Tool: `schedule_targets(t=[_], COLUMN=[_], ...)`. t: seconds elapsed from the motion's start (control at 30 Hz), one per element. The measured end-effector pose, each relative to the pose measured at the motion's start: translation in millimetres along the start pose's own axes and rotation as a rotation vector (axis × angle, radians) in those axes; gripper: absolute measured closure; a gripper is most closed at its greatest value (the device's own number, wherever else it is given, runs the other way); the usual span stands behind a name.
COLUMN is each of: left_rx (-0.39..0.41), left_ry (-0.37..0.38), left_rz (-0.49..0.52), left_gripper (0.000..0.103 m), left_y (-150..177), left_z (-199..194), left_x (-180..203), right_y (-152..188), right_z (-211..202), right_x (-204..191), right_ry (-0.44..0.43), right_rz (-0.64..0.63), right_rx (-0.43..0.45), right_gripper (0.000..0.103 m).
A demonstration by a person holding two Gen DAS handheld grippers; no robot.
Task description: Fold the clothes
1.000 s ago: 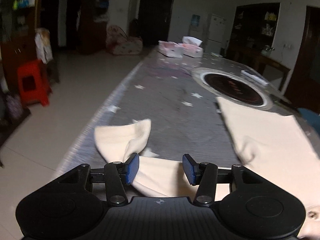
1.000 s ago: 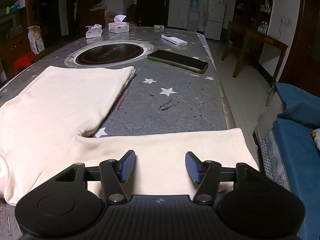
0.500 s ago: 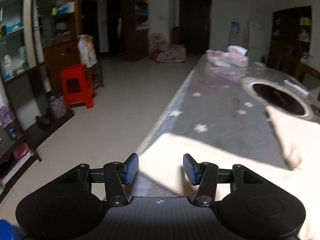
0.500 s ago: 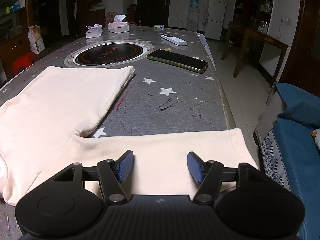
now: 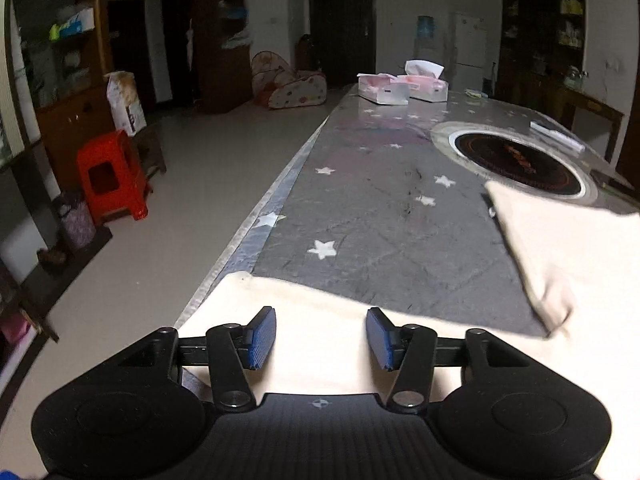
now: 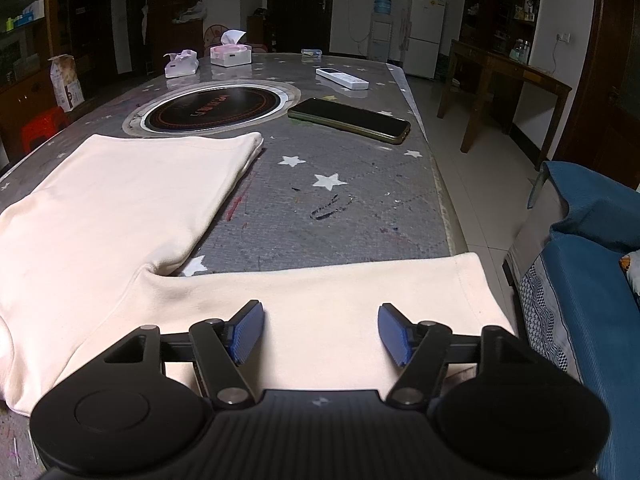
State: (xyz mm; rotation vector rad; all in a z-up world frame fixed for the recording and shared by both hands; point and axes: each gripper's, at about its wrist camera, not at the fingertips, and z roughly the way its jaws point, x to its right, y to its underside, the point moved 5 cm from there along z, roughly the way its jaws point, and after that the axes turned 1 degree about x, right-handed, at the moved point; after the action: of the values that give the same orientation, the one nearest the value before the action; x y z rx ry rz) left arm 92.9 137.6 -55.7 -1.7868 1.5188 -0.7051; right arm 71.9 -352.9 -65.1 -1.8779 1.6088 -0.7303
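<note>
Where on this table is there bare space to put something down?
Bare star-patterned cloth lies between the cream garment's body, its sleeve and the phone. More runs along the table's left edge. The far end is crowded with tissue boxes.

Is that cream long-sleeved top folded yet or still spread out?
Spread out: the cream long-sleeved top lies flat, its sleeve stretched straight toward the table edge.

The garment [image 6: 120, 208] is plain cream, with no print. The surface [image 6: 352, 216] has a grey cover with white stars and some dark scribbles. The round plate [image 6: 212, 110] set in it is black with a silver ring. The phone [image 6: 348, 120] is black, the remote [image 6: 342, 78] white. The stool [image 5: 110, 174] is red. The sofa [image 6: 592, 280] is blue. Both grippers, left [image 5: 320, 338] and right [image 6: 320, 334], are black with blue pads [image 6: 394, 334].
</note>
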Motion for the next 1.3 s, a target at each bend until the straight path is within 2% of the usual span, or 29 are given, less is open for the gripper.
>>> schedule_targets(t=[0.1, 0.27, 0.37, 0.47, 0.63, 0.77, 0.93, 1.07, 1.2, 1.3], left_rx=[0.04, 0.054, 0.038, 0.014, -0.028, -0.008, 0.034, 0.023, 0.012, -0.004], left_ry=[0.098, 0.344, 0.427, 0.417, 0.381, 0.365, 0.414, 0.375, 0.287, 0.273], left_rz=[0.013, 0.03, 0.035, 0.043, 0.076, 0.052, 0.046, 0.016, 0.001, 0.019], left_gripper=[0.051, 0.056, 0.056, 0.057, 0.061, 0.062, 0.062, 0.066, 0.069, 0.07], left_y=[-6, -7, -3, 1, 13, 8, -7, -13, -15, -12], left_z=[-16, -35, -32, -21, -12, -20, -24, -9, 3, 7], left_x=[23, 82, 109, 119, 109, 101, 117, 124, 115, 110], right_y=[0, 1, 0, 0, 1, 2, 2, 2, 2, 2], right_z=[0, 0, 0, 0, 0, 1, 1, 2, 2, 3], right_x=[0, 0, 1, 1, 2, 4, 5, 4, 4, 5], right_ry=[0.001, 0.004, 0.008, 0.009, 0.004, 0.0, 0.001, 0.004, 0.005, 0.004], right_rz=[0.0, -0.001, 0.0, 0.001, 0.003, 0.01, 0.018, 0.017, 0.016, 0.018], right_rx=[0.001, 0.002, 0.001, 0.0, 0.002, 0.006, 0.01, 0.009, 0.008, 0.008], right_gripper=[0.038, 0.037, 0.034, 0.033, 0.032, 0.031, 0.03, 0.029, 0.029, 0.028])
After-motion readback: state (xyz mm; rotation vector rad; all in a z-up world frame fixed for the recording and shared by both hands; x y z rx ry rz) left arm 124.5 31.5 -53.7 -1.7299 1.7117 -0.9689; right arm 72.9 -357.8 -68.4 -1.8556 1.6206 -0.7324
